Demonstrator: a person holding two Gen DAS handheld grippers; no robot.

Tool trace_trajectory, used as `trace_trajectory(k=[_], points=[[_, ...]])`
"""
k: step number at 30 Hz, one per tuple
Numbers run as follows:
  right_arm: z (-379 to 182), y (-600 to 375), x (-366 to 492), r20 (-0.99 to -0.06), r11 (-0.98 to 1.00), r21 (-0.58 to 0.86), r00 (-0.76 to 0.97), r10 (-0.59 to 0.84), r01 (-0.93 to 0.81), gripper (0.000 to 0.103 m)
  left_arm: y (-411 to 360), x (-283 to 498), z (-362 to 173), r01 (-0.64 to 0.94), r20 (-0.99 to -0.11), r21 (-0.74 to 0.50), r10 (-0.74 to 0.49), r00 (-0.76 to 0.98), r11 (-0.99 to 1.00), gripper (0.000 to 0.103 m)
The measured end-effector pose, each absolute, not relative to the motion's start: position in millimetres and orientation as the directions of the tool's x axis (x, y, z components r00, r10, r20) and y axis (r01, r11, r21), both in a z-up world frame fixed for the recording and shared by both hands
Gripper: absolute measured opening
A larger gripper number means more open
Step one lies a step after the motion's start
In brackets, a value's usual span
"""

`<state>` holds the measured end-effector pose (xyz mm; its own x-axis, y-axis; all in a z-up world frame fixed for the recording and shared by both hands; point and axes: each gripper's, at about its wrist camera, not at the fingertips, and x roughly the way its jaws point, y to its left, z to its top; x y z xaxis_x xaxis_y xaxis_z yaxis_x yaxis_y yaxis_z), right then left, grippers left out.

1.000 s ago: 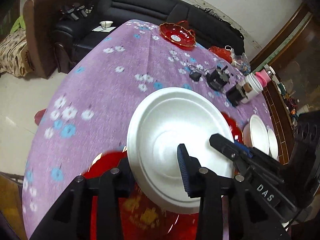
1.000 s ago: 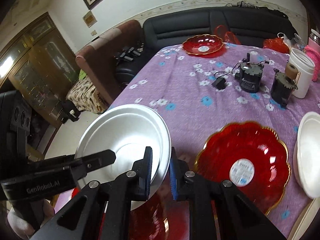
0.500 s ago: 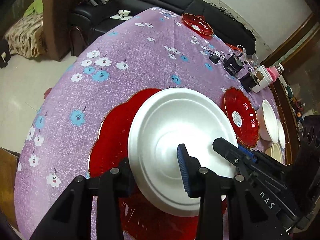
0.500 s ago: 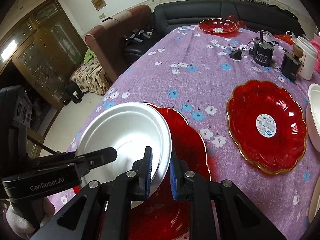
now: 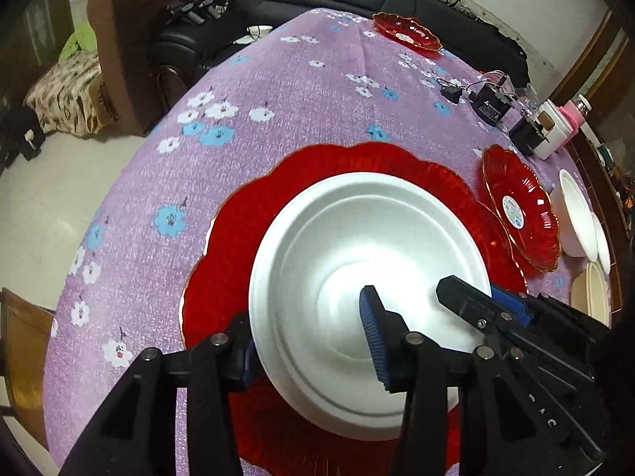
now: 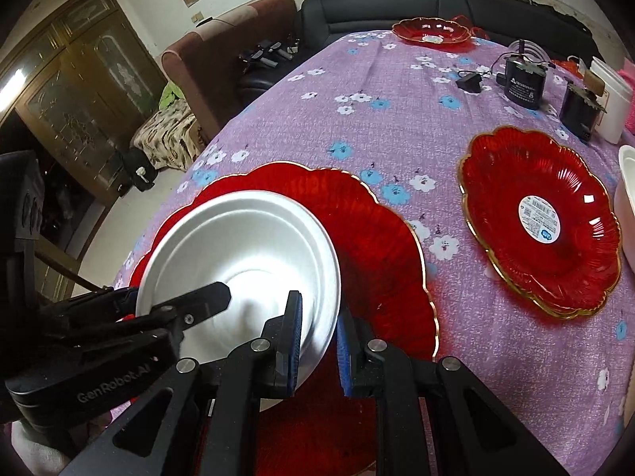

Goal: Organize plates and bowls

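**Desk:** Start with the left wrist view. What do you have?

**Operator:** I see the white bowl sitting over the big red plate on the purple flowered tablecloth. My left gripper straddles the bowl's near rim, one finger outside on the left, the other inside the bowl. Its jaws have just been opening, with the rim between them; the inner pad stands clear of the wall, so I call them spread, not pinching. The right gripper reaches in from the right onto the bowl's rim.

**Desk:** Anything else on the table there?

**Operator:** A second red plate lies to the right, apart from the first, with more white bowls just beyond it. A third red plate sits at the far edge, and black power adapters with cables are near the far right.

**Desk:** Now the right wrist view.

**Operator:** My right gripper is pinching the white bowl by its right rim, pads pressed on either side of the thin wall. The bowl is tilted slightly and lies over the large red plate. I cannot tell whether its base touches the plate. The left gripper comes in from the left, one finger tip resting inside the bowl. The second red plate, with a white sticker at its middle, lies well to the right.
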<state>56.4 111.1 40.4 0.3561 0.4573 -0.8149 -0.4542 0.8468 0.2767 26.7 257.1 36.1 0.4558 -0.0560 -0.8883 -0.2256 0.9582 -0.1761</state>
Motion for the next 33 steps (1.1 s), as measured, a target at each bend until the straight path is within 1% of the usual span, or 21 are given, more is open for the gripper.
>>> trace_trajectory(k=[2, 4, 6, 8, 9, 11, 20, 22, 26, 33], points=[[40, 114, 54, -0.817, 0.853, 0.245, 0.375, 0.437, -0.46, 0.018, 256, 26, 38, -0.213, -0.887, -0.192, -0.077, 0.455, 0.958, 0.056], [41, 113, 53, -0.812, 0.861, 0.229, 0.398, 0.427, -0.455, 0.018, 259, 24, 40, -0.209, -0.882, -0.229, -0.112, 0.458, 0.951, 0.058], [43, 111, 52, -0.801, 0.859, 0.239, 0.409, 0.438, -0.453, 0.021, 263, 21, 41, -0.209, -0.875, -0.261, -0.14, 0.463, 0.942, 0.063], [46, 106, 52, -0.788, 0.861, 0.247, 0.425, 0.445, -0.444, 0.032, 266, 18, 44, -0.215, -0.868, -0.277, -0.148, 0.474, 0.937, 0.064], [49, 104, 51, -0.782, 0.861, 0.251, 0.432, 0.449, -0.442, 0.035, 267, 15, 45, -0.217, -0.866, -0.279, -0.147, 0.478, 0.935, 0.064], [53, 100, 49, -0.769, 0.861, 0.256, 0.448, 0.457, -0.439, 0.045, 270, 11, 49, -0.223, -0.862, -0.289, -0.152, 0.484, 0.931, 0.064], [86, 71, 28, -0.701, 0.849, 0.299, 0.503, 0.505, -0.435, 0.047, 269, -12, 77, -0.231, -0.817, -0.344, -0.169, 0.551, 0.91, 0.068], [94, 59, 22, -0.68, 0.85, 0.306, 0.527, 0.511, -0.429, 0.05, 262, -17, 87, -0.213, -0.8, -0.347, -0.17, 0.575, 0.913, 0.068], [104, 29, 15, -0.646, 0.861, 0.323, 0.574, 0.504, -0.392, 0.056, 242, -20, 105, -0.16, -0.773, -0.337, -0.176, 0.609, 0.928, 0.074], [95, -28, 21, -0.653, 0.894, 0.348, 0.612, 0.447, -0.281, 0.057, 205, -5, 114, -0.08, -0.763, -0.321, -0.208, 0.611, 0.944, 0.075]])
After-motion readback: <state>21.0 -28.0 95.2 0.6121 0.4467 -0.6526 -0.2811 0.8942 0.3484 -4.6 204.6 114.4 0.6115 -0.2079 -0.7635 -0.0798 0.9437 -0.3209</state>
